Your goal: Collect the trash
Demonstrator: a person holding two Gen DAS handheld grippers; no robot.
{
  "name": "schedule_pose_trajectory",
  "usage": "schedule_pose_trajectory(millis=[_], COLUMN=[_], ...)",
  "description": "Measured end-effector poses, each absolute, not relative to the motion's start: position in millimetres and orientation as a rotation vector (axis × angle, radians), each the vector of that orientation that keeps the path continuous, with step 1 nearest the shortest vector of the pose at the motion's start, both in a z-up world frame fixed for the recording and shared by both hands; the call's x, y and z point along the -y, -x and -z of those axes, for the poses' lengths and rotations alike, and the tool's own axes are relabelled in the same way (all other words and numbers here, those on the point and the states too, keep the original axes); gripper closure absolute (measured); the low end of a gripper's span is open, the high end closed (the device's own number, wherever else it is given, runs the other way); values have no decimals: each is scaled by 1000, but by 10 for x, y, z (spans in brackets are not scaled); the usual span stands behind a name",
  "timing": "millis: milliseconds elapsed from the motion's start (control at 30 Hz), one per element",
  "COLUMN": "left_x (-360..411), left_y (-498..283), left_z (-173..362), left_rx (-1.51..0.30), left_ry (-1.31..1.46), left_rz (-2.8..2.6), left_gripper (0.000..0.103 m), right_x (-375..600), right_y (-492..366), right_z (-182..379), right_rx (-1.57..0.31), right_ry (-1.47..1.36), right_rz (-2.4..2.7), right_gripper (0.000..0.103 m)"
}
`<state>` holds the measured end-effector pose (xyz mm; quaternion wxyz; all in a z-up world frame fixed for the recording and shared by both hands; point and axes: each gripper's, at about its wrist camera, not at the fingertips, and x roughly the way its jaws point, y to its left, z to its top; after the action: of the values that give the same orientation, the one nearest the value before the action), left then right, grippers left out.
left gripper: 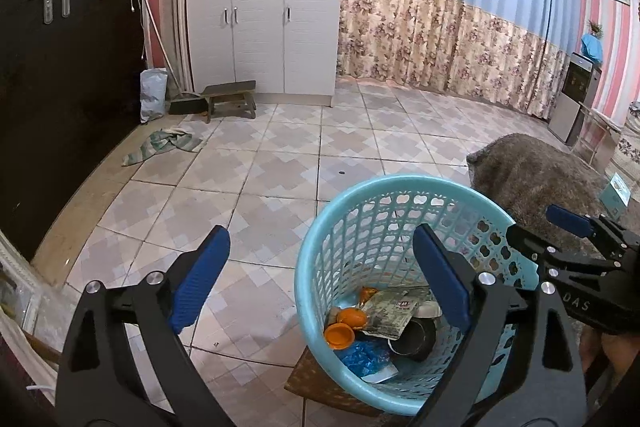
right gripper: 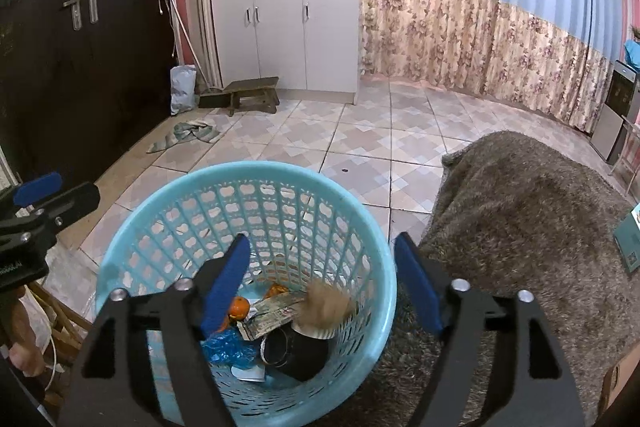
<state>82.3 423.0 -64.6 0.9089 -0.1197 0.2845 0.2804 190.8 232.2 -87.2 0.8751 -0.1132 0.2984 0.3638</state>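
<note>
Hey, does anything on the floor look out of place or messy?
Yes. A crumpled striped cloth lies on the tiled floor near the dark door, bunched rather than folded. The blue basket stands upright, with nothing spilled beside it.

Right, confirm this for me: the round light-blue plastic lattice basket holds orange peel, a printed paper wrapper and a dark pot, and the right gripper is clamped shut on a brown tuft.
One thing is wrong: the right gripper is open, not clamped. In the right wrist view the blurred brown tuft sits between its blue pads, touching neither. The rest holds: the round light-blue plastic lattice basket holds orange peel, a printed paper wrapper and a dark pot.
</note>
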Motion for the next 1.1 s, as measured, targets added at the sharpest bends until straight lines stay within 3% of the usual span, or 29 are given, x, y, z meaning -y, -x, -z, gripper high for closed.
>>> schedule_pose_trajectory(millis=[133,200,400,1100], left_x=[-4202,-4156,-3992,-2074], left_y=[-782,-768,-753,-757], left_z=[616,600,518,288], left_rx=[-580,-577,-575,-549], left_ry=[256,252,260,262], left_rz=[-585,-595,-603,-277], left_gripper=[11,9,6,6], right_x=[-2269,-2204,-1868,543], right_y=[-1912,-1919,-1905,-1394], right_z=[852,831,749,507], right_rx=[-620,-619,-601,-542], right_ry=[231,223,204,171], right_rz=[-753,-745,-721,-455], right_gripper=[22,11,5,5])
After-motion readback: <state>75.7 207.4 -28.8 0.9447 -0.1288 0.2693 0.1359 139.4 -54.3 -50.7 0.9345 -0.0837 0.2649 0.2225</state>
